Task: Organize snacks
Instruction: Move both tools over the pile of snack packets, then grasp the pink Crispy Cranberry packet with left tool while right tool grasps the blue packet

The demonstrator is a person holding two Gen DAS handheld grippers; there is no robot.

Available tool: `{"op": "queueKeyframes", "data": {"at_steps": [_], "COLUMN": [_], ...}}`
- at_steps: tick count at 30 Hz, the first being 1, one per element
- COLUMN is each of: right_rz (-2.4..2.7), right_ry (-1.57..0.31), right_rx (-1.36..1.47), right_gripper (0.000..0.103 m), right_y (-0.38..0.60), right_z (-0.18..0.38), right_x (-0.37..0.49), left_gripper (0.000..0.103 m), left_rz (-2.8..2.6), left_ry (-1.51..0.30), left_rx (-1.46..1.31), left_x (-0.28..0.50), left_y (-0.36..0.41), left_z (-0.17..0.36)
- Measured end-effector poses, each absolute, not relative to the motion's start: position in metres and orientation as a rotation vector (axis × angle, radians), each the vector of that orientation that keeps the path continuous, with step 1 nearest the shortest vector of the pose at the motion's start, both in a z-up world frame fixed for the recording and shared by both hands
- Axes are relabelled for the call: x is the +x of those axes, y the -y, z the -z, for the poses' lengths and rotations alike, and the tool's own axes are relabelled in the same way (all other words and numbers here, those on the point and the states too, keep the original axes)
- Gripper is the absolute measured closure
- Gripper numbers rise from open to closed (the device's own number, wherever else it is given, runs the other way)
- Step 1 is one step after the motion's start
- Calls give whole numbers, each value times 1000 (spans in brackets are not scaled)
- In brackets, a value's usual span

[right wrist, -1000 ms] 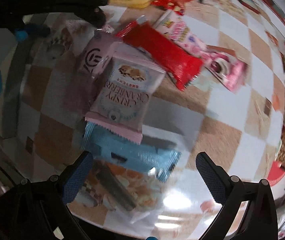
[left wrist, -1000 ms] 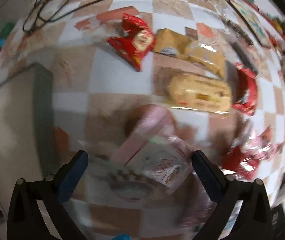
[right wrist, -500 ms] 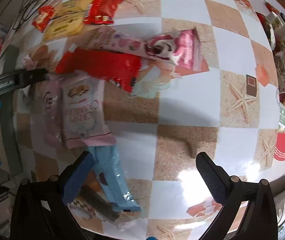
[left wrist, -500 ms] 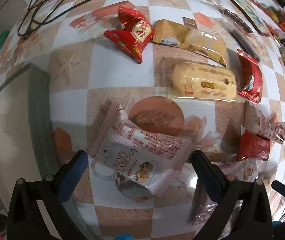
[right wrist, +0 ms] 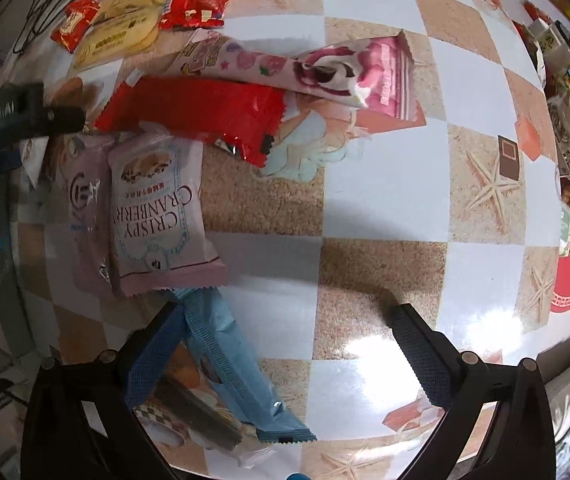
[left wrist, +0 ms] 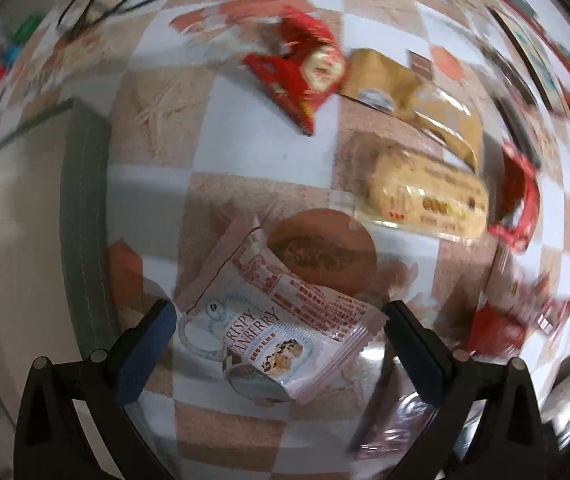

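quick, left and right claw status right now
Left claw: open, holding nothing, with the cranberry packet between its fingers.
Right claw: open, empty.

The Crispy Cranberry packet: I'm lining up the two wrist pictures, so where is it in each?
Left wrist view: the cranberry packet lies low in the middle, between the open fingers of the left gripper.
Right wrist view: it lies left of centre, below the long red packet.
Shared landmark: the pale yellow biscuit pack.
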State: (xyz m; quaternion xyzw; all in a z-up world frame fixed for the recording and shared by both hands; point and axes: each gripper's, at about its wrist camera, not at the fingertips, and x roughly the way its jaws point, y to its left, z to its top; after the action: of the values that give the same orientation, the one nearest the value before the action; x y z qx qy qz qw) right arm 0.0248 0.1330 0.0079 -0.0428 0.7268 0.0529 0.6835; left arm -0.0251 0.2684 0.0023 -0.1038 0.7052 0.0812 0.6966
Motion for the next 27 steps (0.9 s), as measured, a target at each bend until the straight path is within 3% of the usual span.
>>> {"op": "queueKeyframes", "data": {"at_steps": [7,10,11,13,15,17,18,19,20,22,27], "right_rz": [-61,-59,-63,-85,-97,-99,-106,-114,-145,-156,-156], "right_ry": [-1638,-1658,-1652,-1627,-1639,-1638,-1636,-1628,-1635,-1658,-1679], "right_rx": [-82,-90,-102,-114,-95,-85,-72,-56,4,78,221], "right_gripper": [0,1,9,29,34,37,51,57,78,82,82], "right_y": [-149,-153,-156,-165,-167,-168,-166,-165,-162,-156,-139], "right_z": [8,19,19,8,8,8,7,3,2,1,1], "right_x": [3,8,4,-1,-3,-3,-4,-4,-4,-4,-12], "left_gripper": [1,11,22,54,62,62,62,62,62,62,62], "left_rz": [-318,-301,-284,-231,-172,-129,-110,-96,-73,-29,49], "left_ry": [-1639,-1640,-1635,-1621,-1625,-1615,-1604,-1593,-1579,-1568,-1561], "left_rx": [-390,-325,-303,-241,-207,-189,-176,-153,-113,-59,2], "left_x": [-3,2,3,7,8,6,3,-5,-10,-20,-47], "left_y": [-293,-287,-284,-280,-280,-285,-286,-285,-286,-285,-294], "left_z": [8,3,0,-8,-12,-15,-18,-22,-27,-33,-45]}}
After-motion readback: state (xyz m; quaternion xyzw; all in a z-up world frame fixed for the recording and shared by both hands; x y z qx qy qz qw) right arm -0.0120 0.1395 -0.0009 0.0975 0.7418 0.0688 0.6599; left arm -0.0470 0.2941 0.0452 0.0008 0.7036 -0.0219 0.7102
